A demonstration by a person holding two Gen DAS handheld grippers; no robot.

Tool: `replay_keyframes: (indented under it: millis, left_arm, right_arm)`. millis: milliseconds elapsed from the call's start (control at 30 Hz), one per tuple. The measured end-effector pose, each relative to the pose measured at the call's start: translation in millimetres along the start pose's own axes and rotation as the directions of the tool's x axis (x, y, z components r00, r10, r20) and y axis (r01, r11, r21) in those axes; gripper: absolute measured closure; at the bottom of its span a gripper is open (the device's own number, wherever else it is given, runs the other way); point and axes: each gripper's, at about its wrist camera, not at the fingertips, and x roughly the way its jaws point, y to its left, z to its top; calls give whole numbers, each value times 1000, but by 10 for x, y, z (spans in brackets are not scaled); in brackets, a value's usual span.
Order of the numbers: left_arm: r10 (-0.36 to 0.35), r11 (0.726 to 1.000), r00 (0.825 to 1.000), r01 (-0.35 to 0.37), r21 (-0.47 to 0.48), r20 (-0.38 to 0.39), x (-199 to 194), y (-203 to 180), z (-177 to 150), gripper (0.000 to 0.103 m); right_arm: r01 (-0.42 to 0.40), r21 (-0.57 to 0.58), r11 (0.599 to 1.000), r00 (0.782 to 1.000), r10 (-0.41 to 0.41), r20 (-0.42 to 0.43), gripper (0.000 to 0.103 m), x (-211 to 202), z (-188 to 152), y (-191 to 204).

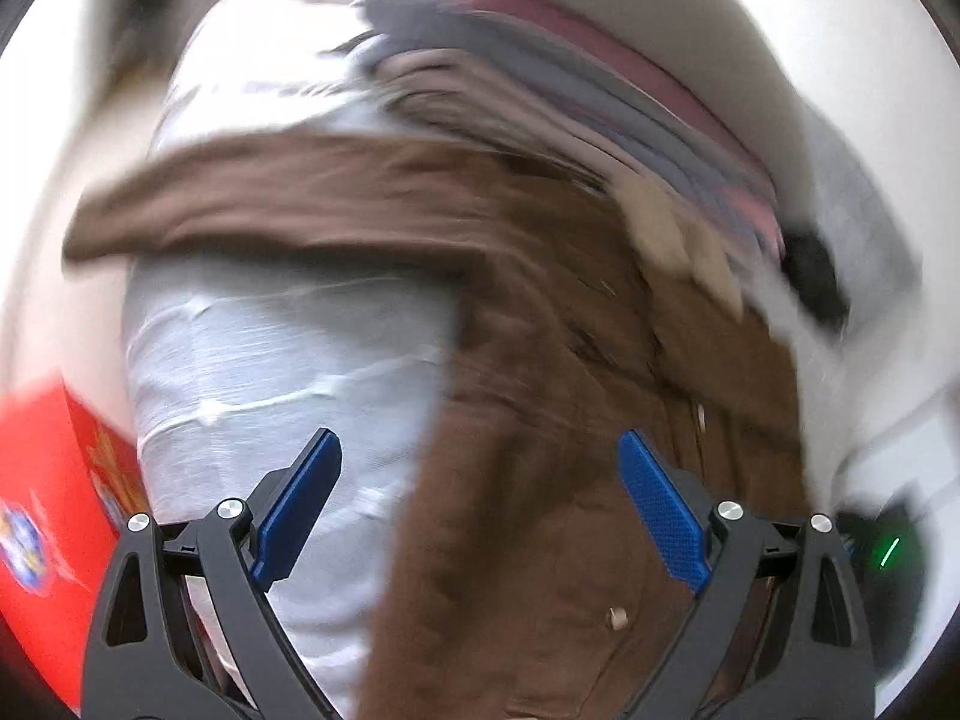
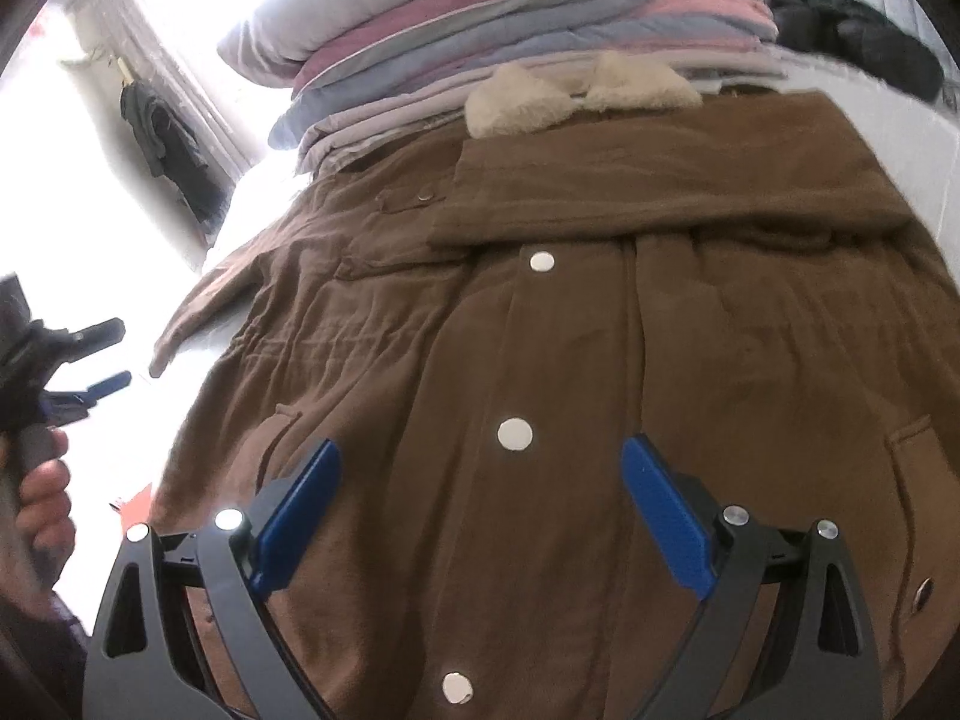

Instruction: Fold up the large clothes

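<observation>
Both our left gripper [image 1: 480, 510] and right gripper [image 2: 480, 516] hang spread, holding nothing. One sleeve [image 2: 660, 198] lies folded across the brown coat [image 2: 570, 390]. We should pinch the other sleeve [image 2: 204, 306] near its cuff and lay it flat across.

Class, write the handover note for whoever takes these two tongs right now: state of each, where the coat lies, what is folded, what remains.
Left tongs: open, empty, over the coat's left edge; that view is blurred.
Right tongs: open, empty, above the front snaps.
Brown coat: spread front-up on the bed, fleece collar against the stacked bedding.
Done: one sleeve lies folded across the chest.
Left: the other sleeve lies spread out to the side; body unfolded.
</observation>
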Motion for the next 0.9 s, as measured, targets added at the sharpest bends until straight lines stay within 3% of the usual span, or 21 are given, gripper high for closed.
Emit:
replay_keyframes:
  millis: [33,67,133,167,233,300,400,500,767,833,900]
  left_arm:
    - [-25,998,1000,26,-63,6,-4,197,78,13]
    - [-84,982,996,85,-166,13,-10,544,210,13]
    - [-173,943,984,177,-283,39,-9,980,351,13]
    - [-208,916,976,217,-338,62,-6,1216,416,13]
    - [-298,835,946,323,-445,127,47,1705,514,13]
    - [-327,757,927,372,-537,183,131,2092,545,13]
    - [-317,723,924,381,-576,214,247,2399,612,13]
    - [-349,640,899,435,-633,265,399,2627,646,13]
    - [-257,608,920,392,-690,296,588,2930,826,14]
    - [-229,608,929,370,-703,291,614,3000,832,29]
    - [-223,619,940,340,-707,257,695,3022,850,71]
  right_arm:
    - [-17,23,1000,1000,17,-5,12,2,5,-29]
    - [-35,47,998,999,35,-9,12,3,10,-57]
    - [-67,99,993,998,69,-15,12,8,17,-125]
    - [-74,122,990,997,77,-21,12,21,15,-163]
    - [-84,153,985,995,90,-33,12,47,12,-210]
    - [-107,196,975,992,118,-45,12,82,1,-275]
    - [-136,245,960,987,152,-49,12,112,-6,-360]
    - [-137,248,959,987,155,-52,12,131,-5,-366]
    - [-131,226,965,987,148,-61,12,149,-4,-340]
    - [-131,224,966,987,148,-61,12,150,-8,-346]
    - [-132,224,965,987,149,-61,12,152,-9,-346]
